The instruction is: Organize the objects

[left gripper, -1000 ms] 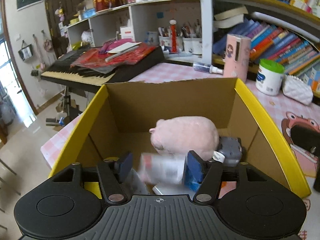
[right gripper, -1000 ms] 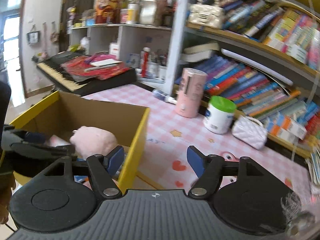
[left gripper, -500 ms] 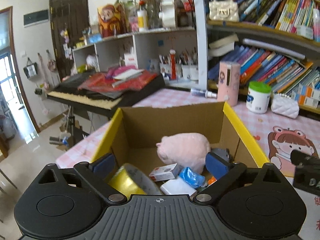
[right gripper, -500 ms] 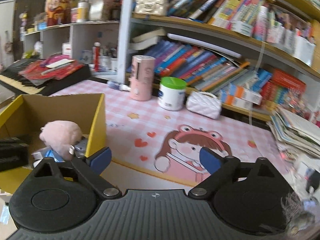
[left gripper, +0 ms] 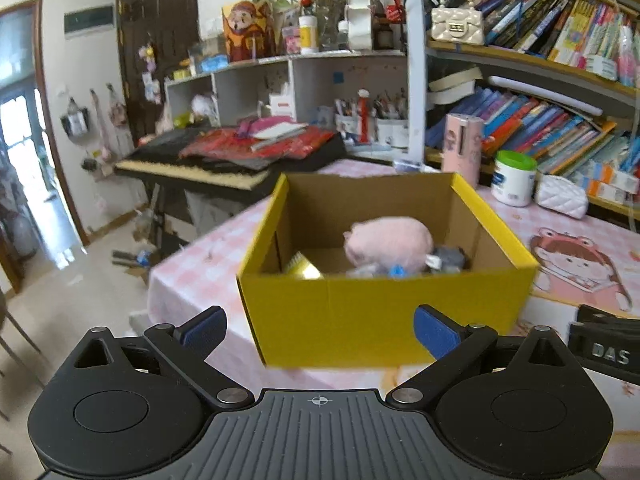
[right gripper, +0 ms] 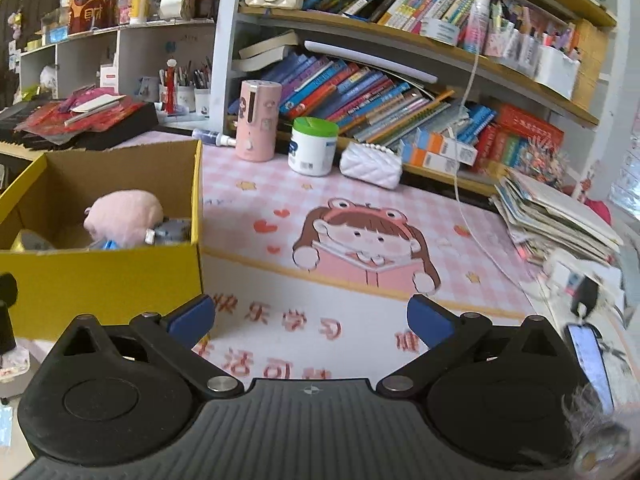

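Ahead of the left tongs (left gripper: 318,332), which were wide open and empty, sat the yellow box (left gripper: 384,312) holding a pink plush pig (left gripper: 390,240). It looked soft and light; grab its round middle.

Left of the open, empty right tongs (right gripper: 310,320) sat that box (right gripper: 100,276) on the worktop (right gripper: 460,280).

In the box (left gripper: 384,316): we see a plush toy (left gripper: 389,240) atop small items.
Box: on the table (right gripper: 360,216), left end.
Behind: shelf (right gripper: 400,32).

Pretty bright daylight all round, mostly pouring in from the doorway (left gripper: 20,128) on the left, which is blown out. Heavy fisheye bending at the edges, dark corners. The yellow box (left gripper: 384,312) looks motion-smeared, and the phone (right gripper: 592,360) glares.
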The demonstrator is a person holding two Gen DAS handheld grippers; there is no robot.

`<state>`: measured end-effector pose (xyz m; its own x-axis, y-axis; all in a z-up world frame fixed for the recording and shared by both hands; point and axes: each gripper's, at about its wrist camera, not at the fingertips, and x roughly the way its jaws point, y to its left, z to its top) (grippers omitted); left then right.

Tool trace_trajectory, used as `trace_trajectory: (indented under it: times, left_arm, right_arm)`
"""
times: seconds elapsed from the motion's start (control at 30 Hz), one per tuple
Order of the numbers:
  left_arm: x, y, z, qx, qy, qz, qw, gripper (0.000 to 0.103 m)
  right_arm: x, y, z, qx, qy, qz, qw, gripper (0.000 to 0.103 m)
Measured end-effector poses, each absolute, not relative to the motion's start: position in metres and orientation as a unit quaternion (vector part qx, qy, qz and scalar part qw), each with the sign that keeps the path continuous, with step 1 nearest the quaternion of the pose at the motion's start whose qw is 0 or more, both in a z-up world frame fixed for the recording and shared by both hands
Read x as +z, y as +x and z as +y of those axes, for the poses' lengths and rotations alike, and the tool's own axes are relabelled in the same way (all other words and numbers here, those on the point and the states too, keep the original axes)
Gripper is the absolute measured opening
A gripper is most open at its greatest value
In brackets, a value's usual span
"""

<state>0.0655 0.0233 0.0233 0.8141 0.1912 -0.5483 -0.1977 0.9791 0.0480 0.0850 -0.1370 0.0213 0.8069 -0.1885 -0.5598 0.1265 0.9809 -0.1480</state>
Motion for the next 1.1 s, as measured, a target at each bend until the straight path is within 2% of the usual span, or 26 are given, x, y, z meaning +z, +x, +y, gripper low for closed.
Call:
trace_trajectory:
  times: [0.63,1.1]
  left_arm:
    - [0.011,0.008,0.013,0.026,-0.006,0.32,0.947,0.101]
    - [0.01,0.006,-0.011,0.027,0.032,0.324,0.945,0.101]
  right_arm:
    - [0.012,-0.009,-0.14,-0.144,-0.017,0.325,0.934,0.103]
    - [0.01,-0.022,-0.15,-0.182,-0.024,0.33,0.926,0.103]
